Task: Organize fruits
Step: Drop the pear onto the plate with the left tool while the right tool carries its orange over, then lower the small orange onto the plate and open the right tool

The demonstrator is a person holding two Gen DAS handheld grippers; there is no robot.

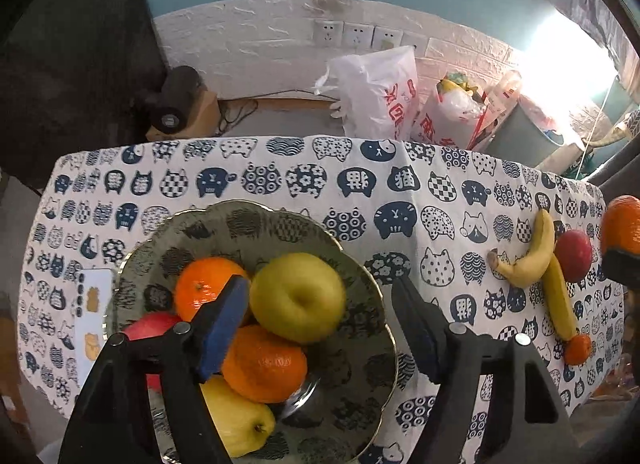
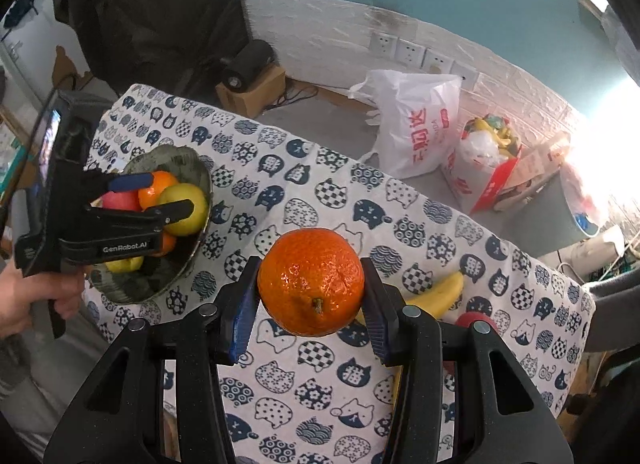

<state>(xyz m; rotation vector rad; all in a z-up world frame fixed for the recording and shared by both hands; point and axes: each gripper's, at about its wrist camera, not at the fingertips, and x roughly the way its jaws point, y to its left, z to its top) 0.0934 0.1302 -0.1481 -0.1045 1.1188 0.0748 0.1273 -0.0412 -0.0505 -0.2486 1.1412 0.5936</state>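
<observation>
My right tongs (image 2: 311,296) pinch an orange (image 2: 311,282), lifted clear of the cat-print cloth (image 2: 304,200). My left tongs (image 1: 320,312) hang spread and empty over the bowl (image 1: 360,264), which already holds a green apple (image 1: 298,296) and other fruit. I should carry the orange across and lower it into a gap before letting go, so that nothing rolls out.

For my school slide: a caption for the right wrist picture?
Right gripper holds an orange above the cat-print tablecloth.
</observation>
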